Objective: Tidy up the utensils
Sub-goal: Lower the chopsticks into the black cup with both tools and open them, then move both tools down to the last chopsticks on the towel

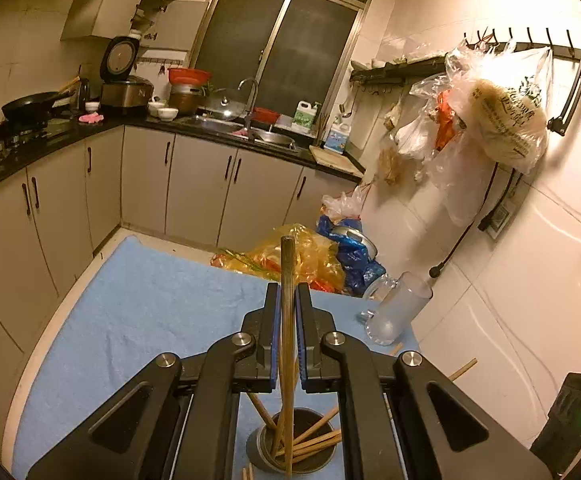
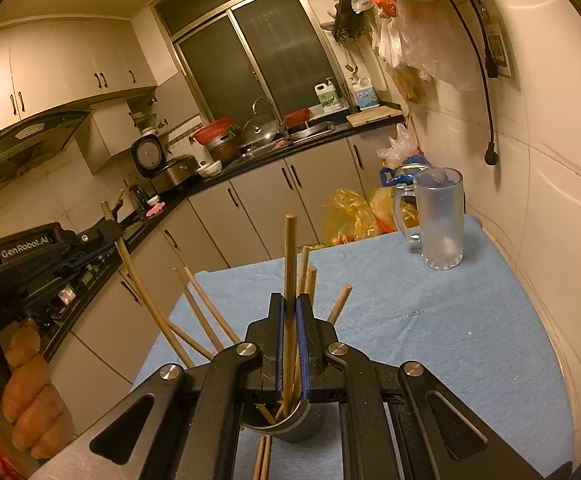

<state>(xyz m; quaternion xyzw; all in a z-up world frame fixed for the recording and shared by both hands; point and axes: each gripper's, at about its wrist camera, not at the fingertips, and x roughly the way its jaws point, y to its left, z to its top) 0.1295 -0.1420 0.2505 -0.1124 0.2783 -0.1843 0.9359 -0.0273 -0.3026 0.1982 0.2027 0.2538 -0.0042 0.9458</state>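
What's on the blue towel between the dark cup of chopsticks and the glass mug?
Nothing. In the right wrist view, the blue towel lies bare between the dark cup and the glass mug.

Two wrist fisheyes, side by side, both looking down along their own fingers at one blue-clothed table.

The left wrist view sits close above the dark cup (image 1: 290, 446) of chopsticks and faces the far kitchen counter (image 1: 138, 124) and window (image 1: 282, 36), with the glass mug (image 1: 400, 308) near on its right. The right wrist view looks the same way from just right of it, tilted, equally close over the cup (image 2: 290, 426), catching the left gripper (image 2: 108, 228) and hand (image 2: 26, 392) at its left edge. Both share the cloth (image 1: 138, 312), mug (image 2: 438, 220), counter, window and hanging bags (image 1: 490, 112).
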